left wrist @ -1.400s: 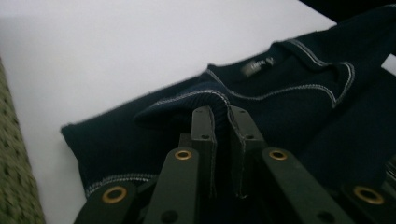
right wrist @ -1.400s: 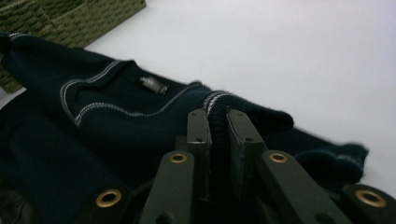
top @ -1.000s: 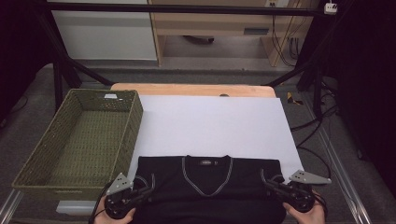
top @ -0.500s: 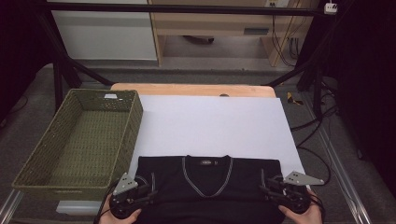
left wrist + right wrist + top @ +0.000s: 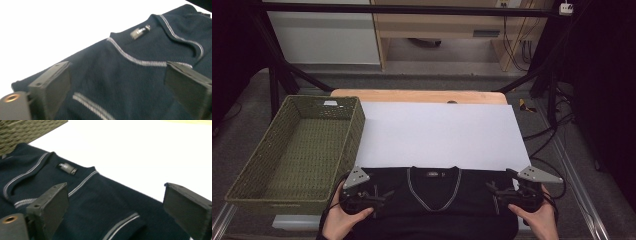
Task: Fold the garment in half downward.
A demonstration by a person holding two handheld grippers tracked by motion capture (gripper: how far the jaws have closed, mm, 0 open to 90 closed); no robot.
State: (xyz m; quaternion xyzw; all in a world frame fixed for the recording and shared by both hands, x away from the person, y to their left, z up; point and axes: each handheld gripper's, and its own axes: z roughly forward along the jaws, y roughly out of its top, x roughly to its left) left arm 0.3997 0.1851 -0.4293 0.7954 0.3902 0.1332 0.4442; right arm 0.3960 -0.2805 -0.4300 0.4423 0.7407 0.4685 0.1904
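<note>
you have just let go of the dark navy v-neck sweater (image 5: 432, 200). a moment ago both tools sat low on its shoulders; now your left gripper (image 5: 379, 196) and right gripper (image 5: 492, 192) have pulled back toward you, off the shoulders. the jaws of both have just been opening and now stand wide apart. in the left gripper view and the right gripper view the knit lies below and beyond the black jaws, not pinched between them.

the sweater lies flat at the near edge of the white table sheet (image 5: 437, 135), neckline with its pale trim and small label (image 5: 140, 31) facing up and away from you. a folded sleeve cuff with a pale stripe (image 5: 122, 222) rests on the body near the right jaws. the green wicker basket (image 5: 242, 185) stands empty just left of the sweater, close beside your left hand.

this reads as a release after laying or smoothing the garment; the next grip, likely for folding, has not begun.
</note>
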